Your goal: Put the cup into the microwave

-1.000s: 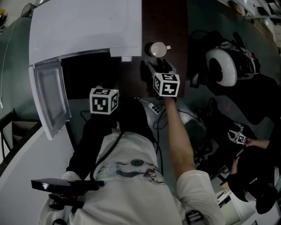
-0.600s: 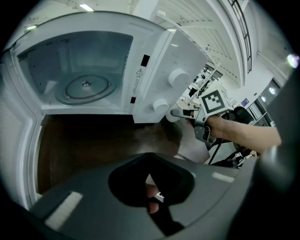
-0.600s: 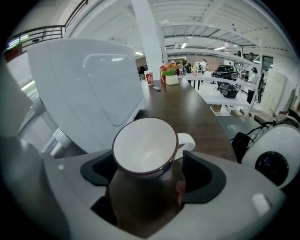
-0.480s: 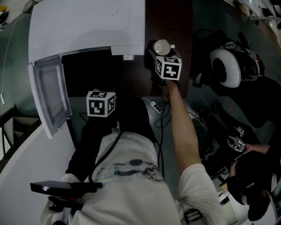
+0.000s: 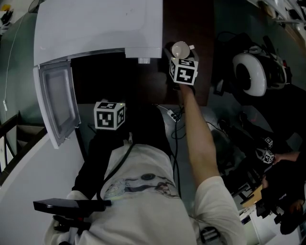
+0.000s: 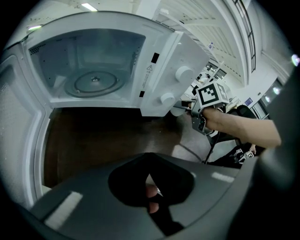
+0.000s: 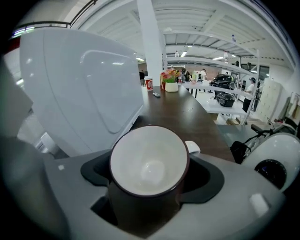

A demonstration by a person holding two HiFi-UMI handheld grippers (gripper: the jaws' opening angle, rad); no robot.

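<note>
Dark wooden table [image 7: 187, 112], white pillar [image 7: 150, 47], bright ceiling lights [image 6: 88, 6].

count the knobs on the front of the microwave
2. The upper knob and the lower knob sit one above the other on the control panel of the microwave, right of its open cavity. None appears hidden.

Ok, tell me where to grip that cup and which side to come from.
Probably best to grip the cup across its round wall, coming from the near side, clear of the handle, which sticks out at the far right. The right gripper, its jaws just opened, straddles it.
</note>
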